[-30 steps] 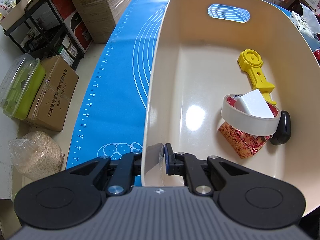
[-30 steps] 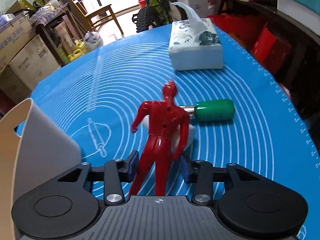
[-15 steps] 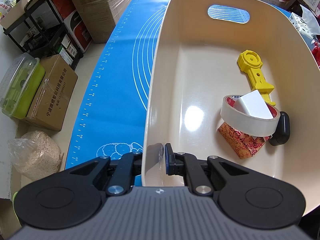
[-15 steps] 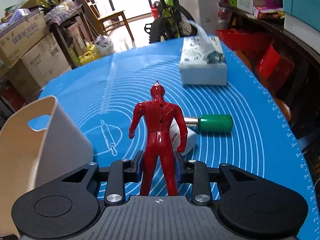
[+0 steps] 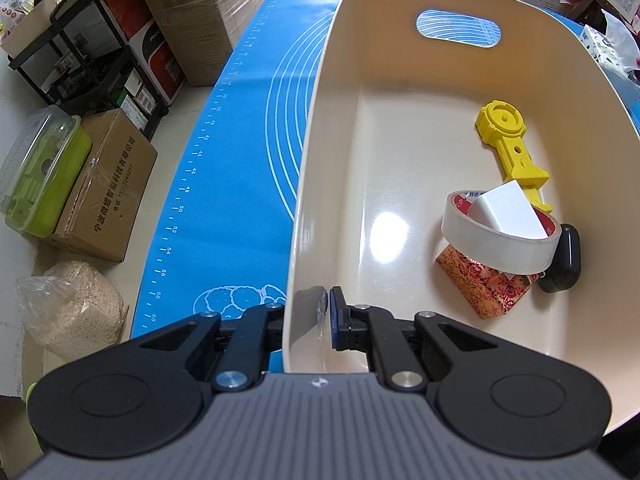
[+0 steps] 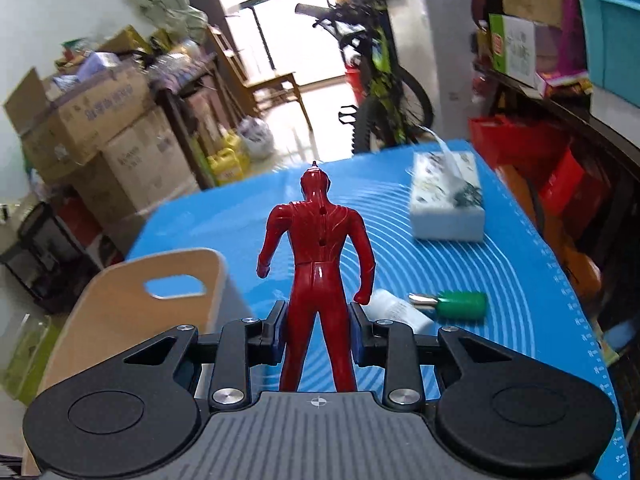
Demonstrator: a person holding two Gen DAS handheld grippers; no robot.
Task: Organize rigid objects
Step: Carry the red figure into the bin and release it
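Note:
My left gripper [image 5: 306, 320] is shut on the near rim of a cream plastic bin [image 5: 308, 184] that stands on the blue mat [image 5: 240, 152]. In the bin lie a yellow plastic tool [image 5: 508, 140], a tape roll [image 5: 496, 248] with a white block [image 5: 506, 210] in it, a red patterned box [image 5: 480, 284] and a black case [image 5: 562, 264]. My right gripper [image 6: 320, 332] is shut on the legs of a red toy figure [image 6: 318, 248], held upright above the mat. The bin [image 6: 132, 292] lies to its lower left.
On the mat [image 6: 500, 272] in the right wrist view lie a white tube [image 6: 396, 310], a green-handled tool [image 6: 460, 302] and a tissue box [image 6: 448, 200]. Cardboard boxes [image 5: 100, 188], a green container [image 5: 36, 172] and a sack [image 5: 76, 312] sit on the floor left of the table.
My right gripper closed on the red figure and lifted it up off the mat; the view now tilts higher. The left gripper stays on the bin rim.

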